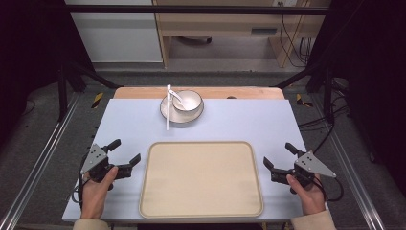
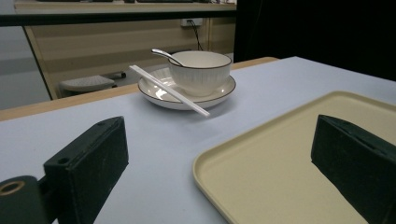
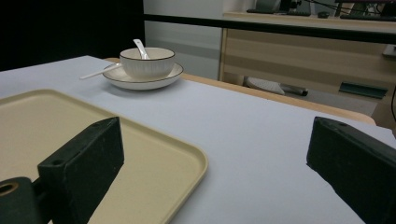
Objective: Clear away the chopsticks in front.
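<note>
While both hands rest low at the near edge of the pale blue table (image 1: pixel 239 120), the left gripper (image 1: pixel 125 152) stands with its fingers (image 2: pixel 88 163) spread wide and nothing between them; the right gripper (image 1: pixel 279 155) is spread just as wide, its fingers (image 3: pixel 81 165) bare as well. The beige tray (image 1: pixel 201 178) lies between the two grippers; its left rim sits just beside the left gripper's inner finger, and its right rim just beside the right gripper's inner finger; in the left gripper view the tray's corner reaches in under the right-hand finger, and in the right gripper view it passes under the left-hand finger. Neither gripper touches the tray; it lies flat with nothing on it. Well ahead of both sets of fingertips, past the tray's far edge, a white bowl (image 1: pixel 187 100) stands on a dark-rimmed plate (image 1: pixel 166 111); a spoon (image 2: pixel 163 54) leans inside the bowl, and a pair of white chopsticks (image 2: pixel 168 89) rests across the plate's rim beside the bowl, one end jutting out over the table toward the left gripper's side.
</note>
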The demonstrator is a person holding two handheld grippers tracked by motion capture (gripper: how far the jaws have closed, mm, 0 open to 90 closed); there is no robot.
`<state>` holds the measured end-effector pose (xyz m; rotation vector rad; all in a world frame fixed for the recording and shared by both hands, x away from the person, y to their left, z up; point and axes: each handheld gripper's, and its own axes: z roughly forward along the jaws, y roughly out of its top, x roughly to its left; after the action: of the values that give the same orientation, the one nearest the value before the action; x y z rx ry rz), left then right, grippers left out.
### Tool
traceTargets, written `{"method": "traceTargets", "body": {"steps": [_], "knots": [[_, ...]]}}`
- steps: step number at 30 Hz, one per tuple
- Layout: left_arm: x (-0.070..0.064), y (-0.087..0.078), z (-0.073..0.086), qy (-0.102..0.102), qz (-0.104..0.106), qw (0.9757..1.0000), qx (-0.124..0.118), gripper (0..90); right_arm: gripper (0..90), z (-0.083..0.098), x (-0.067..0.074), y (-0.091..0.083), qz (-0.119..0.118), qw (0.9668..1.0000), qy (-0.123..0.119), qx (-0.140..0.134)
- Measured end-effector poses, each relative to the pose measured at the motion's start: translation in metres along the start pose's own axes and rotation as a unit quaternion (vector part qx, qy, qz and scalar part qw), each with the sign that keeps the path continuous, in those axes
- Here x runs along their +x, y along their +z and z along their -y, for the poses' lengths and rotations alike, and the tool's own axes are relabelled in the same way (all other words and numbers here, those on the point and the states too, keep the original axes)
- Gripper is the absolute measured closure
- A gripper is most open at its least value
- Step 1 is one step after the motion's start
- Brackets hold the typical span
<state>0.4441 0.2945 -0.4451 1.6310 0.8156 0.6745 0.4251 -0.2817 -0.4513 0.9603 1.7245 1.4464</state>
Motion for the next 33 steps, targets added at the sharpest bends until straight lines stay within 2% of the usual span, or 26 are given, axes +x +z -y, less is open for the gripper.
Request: {"method": "traceTargets", "body": {"steps": [3,10,15,16,20,25,26,27,28,29,32,33], "knots": [[-0.001,0.003,0.001,0.0,0.004,1.0,0.004,3.4,4.0,0.0,-0.001,0.001,-0.002,0.9999,0.013,0.001],[-0.002,0.005,0.002,-0.012,0.007,0.9998,0.01,3.4,3.1,0.0,0.002,0.002,0.005,0.9999,0.012,0.009],[-0.004,0.006,0.0,-0.009,0.018,0.9997,0.013,3.4,2.3,0.0,0.008,0.006,0.004,0.9998,0.0,0.018],[-0.005,0.005,-0.002,-0.007,0.025,0.9995,0.015,3.4,2.2,0.0,0.009,0.006,0.003,0.9998,-0.003,0.02],[-0.007,0.005,-0.004,-0.003,0.028,0.9995,0.014,3.2,2.4,-0.001,0.011,0.007,0.001,0.9998,-0.009,0.015],[-0.012,0.007,-0.015,-0.001,0.022,0.9996,0.015,3.2,2.4,-0.001,0.011,0.005,0.011,0.9998,-0.01,0.015],[-0.015,0.012,-0.022,0.004,0.022,0.9994,0.026,3.7,2.4,-0.002,0.014,0.003,0.015,0.9998,-0.007,0.014],[-0.015,0.012,-0.022,0.004,0.022,0.9994,0.026,4.2,2.4,-0.002,0.014,0.003,0.015,0.9998,-0.007,0.014],[-0.016,0.017,-0.028,0.01,0.015,0.999,0.04,4.2,2.6,-0.003,0.015,0.003,0.018,0.9997,-0.001,0.014],[-0.016,0.023,-0.034,0.01,0.019,0.9987,0.045,4.7,2.9,-0.004,0.018,0.002,0.015,0.9998,-0.004,0.011],[-0.015,0.038,-0.049,0.018,0.02,0.9983,0.052,4.7,3.1,-0.003,0.02,0.003,0.009,0.9998,-0.009,0.016],[-0.015,0.038,-0.049,0.018,0.02,0.9983,0.052,4.6,3.2,-0.003,0.021,0.002,0.004,0.9998,-0.009,0.017]]}}
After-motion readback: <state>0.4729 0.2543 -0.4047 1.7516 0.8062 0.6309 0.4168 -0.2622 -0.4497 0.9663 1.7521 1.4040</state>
